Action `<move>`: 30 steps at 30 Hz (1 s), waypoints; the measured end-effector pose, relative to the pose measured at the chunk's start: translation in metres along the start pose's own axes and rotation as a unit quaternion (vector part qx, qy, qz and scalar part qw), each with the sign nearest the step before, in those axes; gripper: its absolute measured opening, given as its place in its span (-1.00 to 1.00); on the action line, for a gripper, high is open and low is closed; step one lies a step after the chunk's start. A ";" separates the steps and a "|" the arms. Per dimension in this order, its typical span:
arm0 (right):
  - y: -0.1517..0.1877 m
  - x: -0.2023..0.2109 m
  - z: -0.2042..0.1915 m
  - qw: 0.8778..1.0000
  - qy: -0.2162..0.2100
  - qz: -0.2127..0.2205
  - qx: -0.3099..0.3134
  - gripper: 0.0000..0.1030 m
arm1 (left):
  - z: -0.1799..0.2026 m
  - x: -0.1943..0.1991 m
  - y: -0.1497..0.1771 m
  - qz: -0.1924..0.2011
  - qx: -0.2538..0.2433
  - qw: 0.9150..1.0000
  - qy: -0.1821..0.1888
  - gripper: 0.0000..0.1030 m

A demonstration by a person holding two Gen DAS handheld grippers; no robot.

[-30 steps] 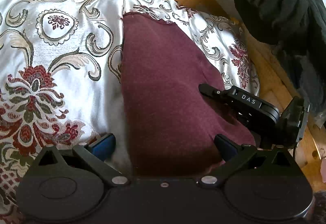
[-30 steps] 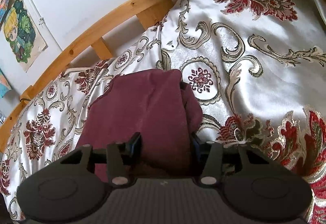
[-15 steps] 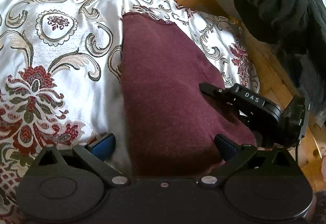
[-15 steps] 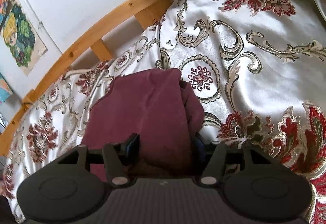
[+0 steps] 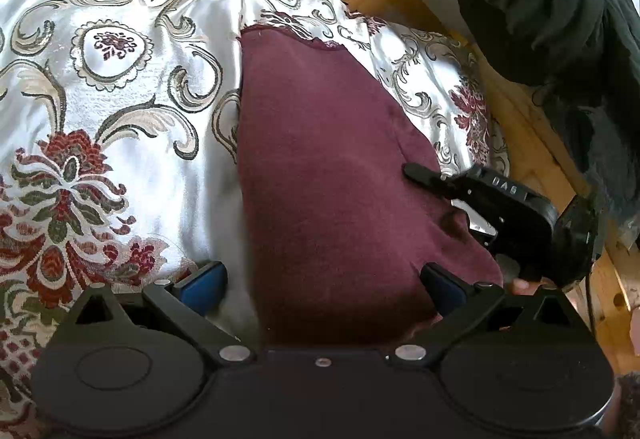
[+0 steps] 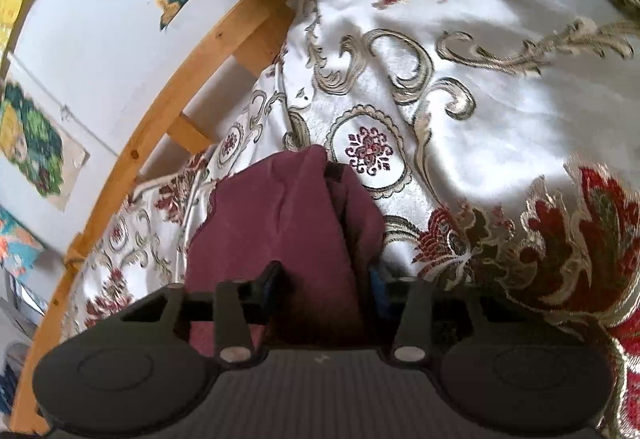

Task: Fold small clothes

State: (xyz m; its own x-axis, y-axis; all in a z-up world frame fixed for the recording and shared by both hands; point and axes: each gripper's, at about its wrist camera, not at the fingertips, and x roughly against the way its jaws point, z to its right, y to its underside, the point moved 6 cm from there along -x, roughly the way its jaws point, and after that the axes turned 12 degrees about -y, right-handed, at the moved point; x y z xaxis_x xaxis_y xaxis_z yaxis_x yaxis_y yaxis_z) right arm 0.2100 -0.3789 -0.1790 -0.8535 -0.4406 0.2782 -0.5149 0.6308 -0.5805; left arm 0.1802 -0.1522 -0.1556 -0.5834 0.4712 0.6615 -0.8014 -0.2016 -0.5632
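Flowery white bedspread (image 5: 120, 87) covers the bed, and on it lies my dark red cloth (image 5: 332, 191). I see my left gripper (image 5: 324, 279) spread wide around the cloth's near edge. My right gripper (image 6: 326, 281) pinches a raised fold of it.

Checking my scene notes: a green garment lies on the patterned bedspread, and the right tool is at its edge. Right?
Not green: the garment is maroon, as the left wrist view shows. It does lie on the patterned bedspread, with the right tool at its edge.
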 end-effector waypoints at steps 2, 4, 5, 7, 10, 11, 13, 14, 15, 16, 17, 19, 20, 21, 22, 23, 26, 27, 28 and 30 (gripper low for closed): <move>0.000 0.000 -0.005 1.000 0.005 -0.002 0.018 -0.16 | -0.002 0.001 -0.003 0.001 0.011 1.000 0.004 0.99; 0.001 0.000 -0.008 1.000 0.008 -0.004 0.026 -0.16 | -0.004 0.005 -0.006 0.011 0.020 1.000 0.010 0.99; 0.001 0.000 -0.007 1.000 0.009 -0.006 0.027 -0.17 | -0.005 0.008 -0.007 0.018 0.024 0.999 0.015 0.99; 0.002 0.000 -0.008 0.999 0.012 -0.008 0.032 -0.17 | -0.005 0.012 -0.011 0.030 0.029 0.999 0.026 0.98; 0.003 0.000 -0.013 0.998 0.020 -0.012 0.051 -0.16 | -0.003 0.016 -0.012 0.037 0.033 0.998 0.046 0.97; 0.003 -0.001 -0.014 0.998 0.023 -0.013 0.059 -0.16 | -0.001 0.016 -0.012 0.035 0.032 0.998 0.052 0.96; 0.004 -0.001 -0.019 0.997 0.029 -0.016 0.077 -0.18 | 0.001 0.013 -0.010 0.025 0.026 0.998 0.051 0.92; 0.005 -0.001 -0.022 0.995 0.032 -0.016 0.088 -0.21 | 0.002 0.012 -0.009 0.022 0.021 0.998 0.048 0.91; 0.005 -0.001 -0.025 0.994 0.035 -0.017 0.099 -0.23 | 0.003 0.011 -0.007 0.018 0.018 0.999 0.046 0.88; 0.006 -0.001 -0.028 0.993 0.038 -0.017 0.110 -0.24 | 0.003 0.008 -0.007 0.012 0.016 0.999 0.042 0.84; 0.007 -0.001 -0.031 0.991 0.043 -0.018 0.124 -0.26 | 0.002 0.007 -0.004 0.003 0.015 0.999 0.040 0.82; 0.010 -0.001 -0.038 0.987 0.053 -0.020 0.153 -0.28 | 0.000 0.001 -0.002 -0.020 0.022 0.999 0.045 0.77; 0.012 -0.002 -0.041 0.984 0.059 -0.021 0.168 -0.30 | -0.001 0.000 -0.002 -0.022 0.027 0.998 0.048 0.76; 0.013 -0.002 -0.042 0.982 0.062 -0.022 0.176 -0.31 | -0.002 0.000 -0.002 -0.023 0.032 0.998 0.049 0.72; 0.014 -0.002 -0.044 0.981 0.064 -0.021 0.182 -0.31 | -0.004 0.000 -0.003 -0.024 0.037 0.998 0.050 0.68; 0.015 -0.001 -0.045 0.981 0.064 -0.020 0.185 -0.33 | -0.006 0.000 -0.003 -0.025 0.044 0.998 0.050 0.64; 0.016 0.001 -0.049 0.980 0.061 -0.011 0.191 -0.39 | -0.009 0.003 -0.005 -0.025 0.053 0.997 0.050 0.46; 0.016 0.002 -0.052 0.979 0.059 -0.009 0.197 -0.42 | -0.009 0.004 -0.005 -0.023 0.050 0.997 0.050 0.39; 0.017 0.004 -0.057 0.977 0.055 -0.006 0.207 -0.43 | -0.007 0.007 -0.005 -0.022 0.046 0.997 0.049 0.33; 0.017 0.009 -0.067 0.973 0.042 0.001 0.228 -0.46 | -0.004 0.012 -0.007 -0.019 0.039 0.998 0.052 0.26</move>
State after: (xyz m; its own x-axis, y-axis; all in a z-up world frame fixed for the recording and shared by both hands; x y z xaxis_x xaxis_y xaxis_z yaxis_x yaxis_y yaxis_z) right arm 0.1886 -0.3294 -0.1356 -0.8683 -0.3729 0.3272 -0.4399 0.2740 -0.8552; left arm 0.1790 -0.1419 -0.1456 -0.5389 0.5654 0.6244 -0.8329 -0.2470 -0.4953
